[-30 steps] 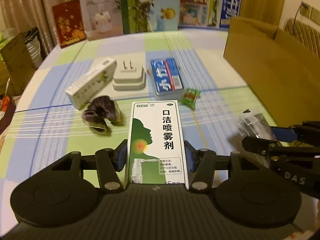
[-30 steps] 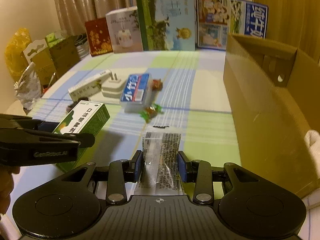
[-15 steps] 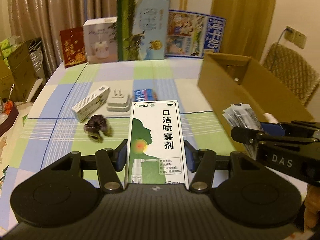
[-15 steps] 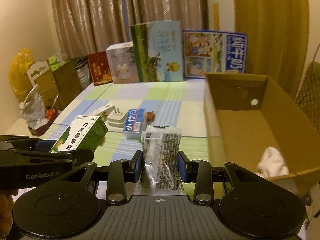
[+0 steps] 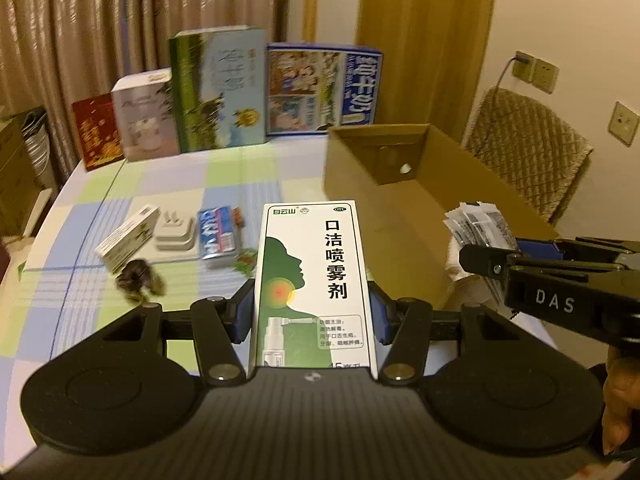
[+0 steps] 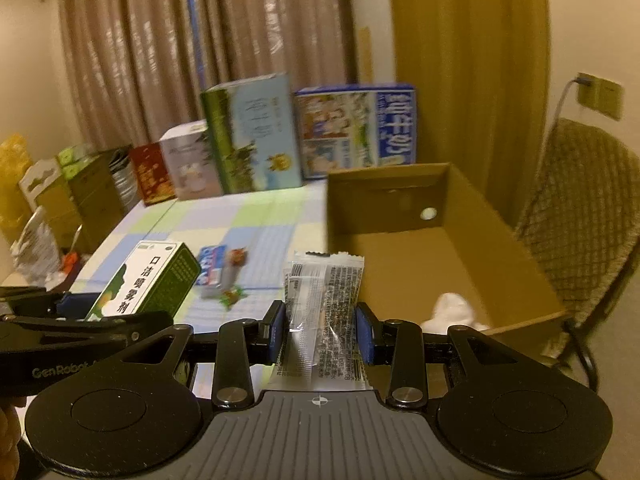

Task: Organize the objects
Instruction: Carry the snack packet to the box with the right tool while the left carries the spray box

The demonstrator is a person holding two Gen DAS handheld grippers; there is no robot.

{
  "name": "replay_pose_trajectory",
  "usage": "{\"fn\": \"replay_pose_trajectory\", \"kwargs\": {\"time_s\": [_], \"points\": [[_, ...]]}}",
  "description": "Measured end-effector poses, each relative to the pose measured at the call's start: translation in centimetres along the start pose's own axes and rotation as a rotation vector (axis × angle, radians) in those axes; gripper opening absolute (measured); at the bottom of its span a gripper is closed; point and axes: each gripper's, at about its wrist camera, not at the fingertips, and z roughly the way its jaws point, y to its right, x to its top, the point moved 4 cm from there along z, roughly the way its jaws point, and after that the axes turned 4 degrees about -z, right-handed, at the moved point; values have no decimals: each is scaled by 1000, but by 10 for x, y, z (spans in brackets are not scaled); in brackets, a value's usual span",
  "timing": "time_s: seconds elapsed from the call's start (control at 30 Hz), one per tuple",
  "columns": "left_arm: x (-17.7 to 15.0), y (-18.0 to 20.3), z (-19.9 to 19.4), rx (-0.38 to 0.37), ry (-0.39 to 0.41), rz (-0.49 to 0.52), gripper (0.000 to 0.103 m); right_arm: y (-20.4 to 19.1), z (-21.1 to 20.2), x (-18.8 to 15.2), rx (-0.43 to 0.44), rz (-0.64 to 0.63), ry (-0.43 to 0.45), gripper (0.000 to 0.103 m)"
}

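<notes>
My left gripper [image 5: 312,312] is shut on a green-and-white throat spray box [image 5: 314,280], held up above the table; the box also shows in the right wrist view [image 6: 148,284]. My right gripper [image 6: 322,332] is shut on a clear printed sachet [image 6: 324,304], which also shows in the left wrist view [image 5: 478,228]. Both are raised near the open cardboard box [image 6: 520,256], which holds a white item [image 6: 454,312]. On the table lie a white carton [image 5: 126,238], a white plug adapter [image 5: 176,234], a blue pack [image 5: 216,232], a dark scrunchie [image 5: 138,282] and a green candy [image 5: 246,262].
Several large printed cartons [image 5: 220,88] stand along the table's far edge before a curtain. A woven chair [image 6: 580,208] stands right of the cardboard box. Bags and boxes [image 6: 52,196] sit left of the checked tablecloth [image 5: 240,172].
Both grippers have risen from just above the table and moved toward the cardboard box, each still holding its item. The box interior has come into view.
</notes>
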Motion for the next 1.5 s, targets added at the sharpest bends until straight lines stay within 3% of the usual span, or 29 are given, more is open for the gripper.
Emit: {"fn": "replay_pose_trajectory", "kwargs": {"time_s": [0.37,0.67,1.33,1.5], "points": [[39,67,23,-100,19,66,51,80,-5,33,-112,26,38,34],[59,104,65,-146,-4,88,51,129,20,41,-112,86,20,34],[69,129,143,-171,-72,117,51,164,67,40,-88,168,-18,34],[75,122,141,-149,-40,116,56,163,68,38,-81,168,-26,34]]}}
